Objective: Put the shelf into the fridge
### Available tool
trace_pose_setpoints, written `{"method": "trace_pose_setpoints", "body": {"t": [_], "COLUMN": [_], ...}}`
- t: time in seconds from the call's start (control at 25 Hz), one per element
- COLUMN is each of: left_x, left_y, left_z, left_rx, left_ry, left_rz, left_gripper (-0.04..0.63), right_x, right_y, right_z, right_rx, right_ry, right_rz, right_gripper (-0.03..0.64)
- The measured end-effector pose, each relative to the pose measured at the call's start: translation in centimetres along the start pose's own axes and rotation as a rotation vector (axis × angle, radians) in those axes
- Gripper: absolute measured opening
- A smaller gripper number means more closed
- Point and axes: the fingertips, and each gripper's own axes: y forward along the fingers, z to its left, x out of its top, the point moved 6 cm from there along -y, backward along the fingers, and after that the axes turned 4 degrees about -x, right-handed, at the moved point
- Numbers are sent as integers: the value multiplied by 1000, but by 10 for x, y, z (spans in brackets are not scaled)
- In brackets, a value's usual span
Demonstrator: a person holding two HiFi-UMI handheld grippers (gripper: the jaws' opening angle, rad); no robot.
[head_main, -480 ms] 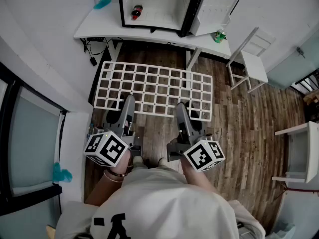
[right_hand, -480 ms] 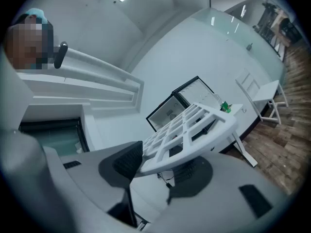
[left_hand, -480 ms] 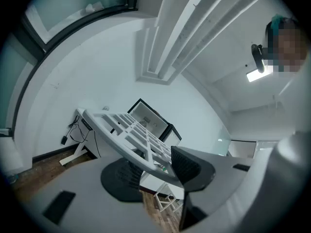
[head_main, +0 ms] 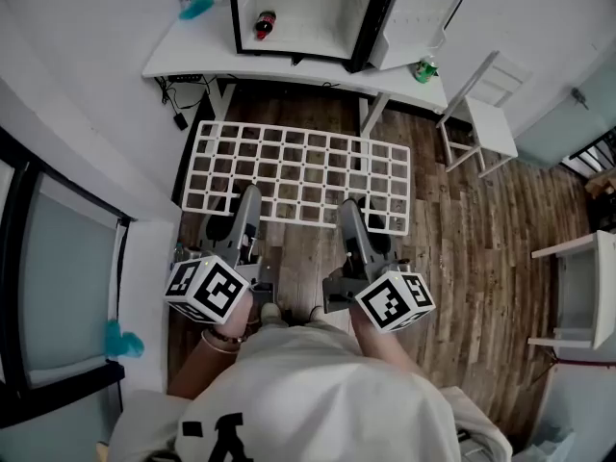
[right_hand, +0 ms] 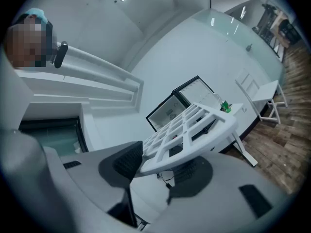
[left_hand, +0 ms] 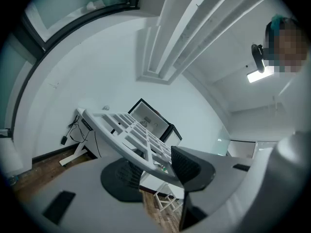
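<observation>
The shelf is a white grid panel held level above the wooden floor, its long side facing the fridge. My left gripper is shut on its near edge toward the left, and my right gripper is shut on the same edge toward the right. In the left gripper view the shelf runs out from between the dark pads. The right gripper view shows the shelf clamped the same way. The small fridge stands on the white table ahead with its door swung open to the right.
A red bottle lies inside the fridge at the left. A green object sits on the table's right end. A white chair stands to the right, a white cabinet further right, and a window wall runs along the left.
</observation>
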Motion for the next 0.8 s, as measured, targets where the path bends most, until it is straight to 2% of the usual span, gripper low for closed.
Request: {"method": "trace_pose_setpoints", "body": {"t": [0.8], "left_x": [25], "left_y": [-17], "left_z": [38], "left_rx": [-39], "left_ry": [16], "left_rz": [36], "left_gripper": [169], "right_x": [-36], "right_y": [9], "right_z": [35], "right_rx": [-39], "right_ry": [23], "right_rz": [-43], "right_gripper": [175]}}
